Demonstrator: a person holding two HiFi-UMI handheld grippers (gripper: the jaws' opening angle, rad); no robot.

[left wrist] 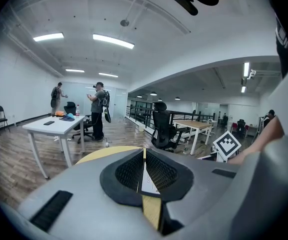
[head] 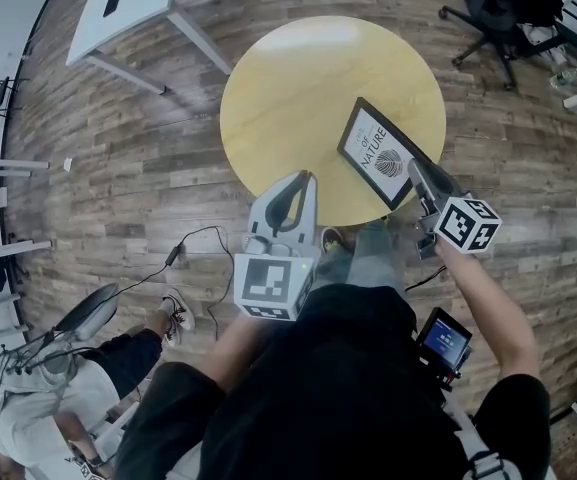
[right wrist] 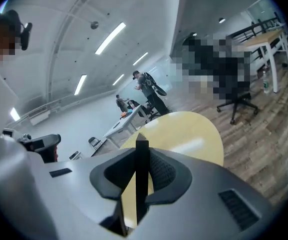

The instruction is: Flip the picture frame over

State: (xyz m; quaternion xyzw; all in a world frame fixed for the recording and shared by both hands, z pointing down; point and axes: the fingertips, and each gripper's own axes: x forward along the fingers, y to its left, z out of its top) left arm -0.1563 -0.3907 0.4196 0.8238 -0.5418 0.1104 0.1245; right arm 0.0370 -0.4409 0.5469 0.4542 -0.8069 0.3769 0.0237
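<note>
The right hand-held gripper (head: 415, 168) is clamped on the near right edge of the frame (head: 380, 153). I take that grip to be the point of the whole pose: pinching the thin rim at one side gives a hinge to turn the frame about, so a roll of the wrist can bring the other face up. In the right gripper view the black edge (right wrist: 142, 174) stands upright between the pads, seen edge-on, so the jaws are closed flat against front and back, not hooked round a corner. The frame sits over the right part of the round yellow tabletop (head: 298, 88), slanted, with its printed face towards the person. I cannot tell whether its far edge touches the wood. The left hand-held gripper (head: 306, 178) hangs over the near rim of the tabletop, well apart from the frame. Its jaws are together with nothing between them. It looks parked out of the way, though near enough to steady things if the frame slips. The frame itself is a slim dark rectangle with a narrow black border. It holds a white print with the words "OF NATURE" and a dark leaf-like figure. As that face shows, I judge the flip not yet done.
</note>
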